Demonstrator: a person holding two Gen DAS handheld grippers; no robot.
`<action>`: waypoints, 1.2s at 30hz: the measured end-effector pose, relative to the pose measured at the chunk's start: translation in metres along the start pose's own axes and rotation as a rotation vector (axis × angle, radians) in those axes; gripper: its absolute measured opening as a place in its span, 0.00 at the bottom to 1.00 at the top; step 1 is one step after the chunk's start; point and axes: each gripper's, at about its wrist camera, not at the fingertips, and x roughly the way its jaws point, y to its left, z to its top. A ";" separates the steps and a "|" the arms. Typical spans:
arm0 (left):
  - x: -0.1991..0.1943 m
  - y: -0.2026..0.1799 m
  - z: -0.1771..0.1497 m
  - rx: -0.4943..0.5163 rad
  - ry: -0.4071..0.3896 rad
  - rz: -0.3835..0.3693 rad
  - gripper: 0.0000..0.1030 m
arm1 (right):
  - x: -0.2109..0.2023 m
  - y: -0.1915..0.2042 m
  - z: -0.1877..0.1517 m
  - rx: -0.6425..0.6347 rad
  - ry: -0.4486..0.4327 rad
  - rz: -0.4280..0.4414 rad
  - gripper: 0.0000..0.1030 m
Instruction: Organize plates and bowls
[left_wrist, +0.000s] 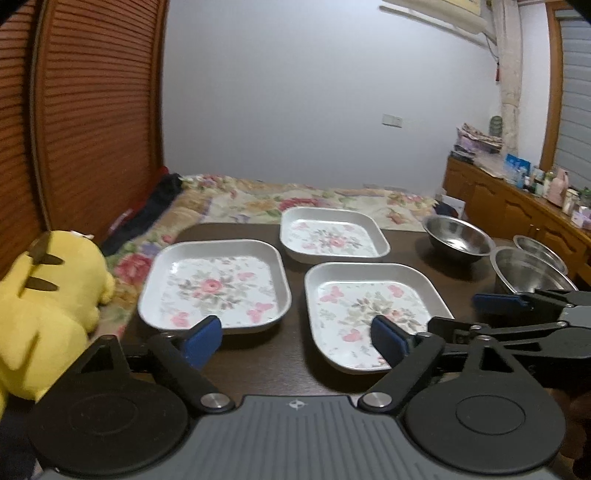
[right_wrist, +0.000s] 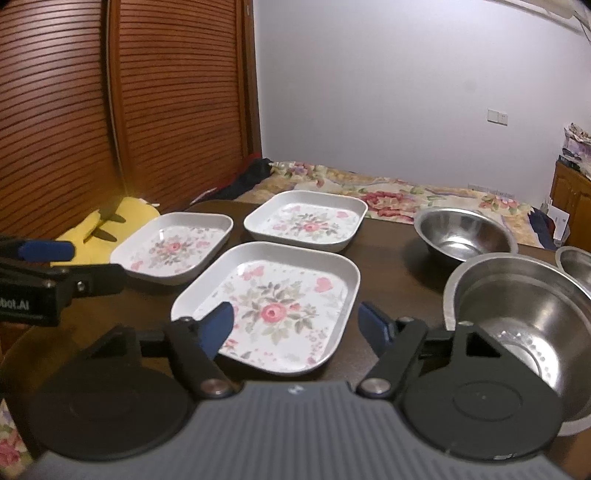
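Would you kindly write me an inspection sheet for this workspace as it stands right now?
Surface: dark wooden table, set against a bed with a floral bedspread.
Job's things: three floral plates, lying separately; three steel bowls to their right, unstacked.
Clutter: yellow plush toy beside the table's left edge.
Grippers: left gripper open, nothing between its pads; right gripper open over the nearest plate, not gripping it.
Cables: nothing seen.
Surroundings: slatted wooden doors, white wall, wooden cabinet crowded with bottles.
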 end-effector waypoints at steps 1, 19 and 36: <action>0.005 -0.001 0.000 0.002 0.008 -0.010 0.80 | 0.002 0.001 0.000 -0.001 0.005 -0.003 0.68; 0.054 -0.007 -0.003 -0.013 0.092 -0.098 0.35 | 0.028 -0.005 -0.005 0.015 0.056 -0.041 0.49; 0.067 -0.004 -0.006 -0.008 0.125 -0.052 0.13 | 0.042 -0.013 -0.011 0.047 0.083 -0.057 0.30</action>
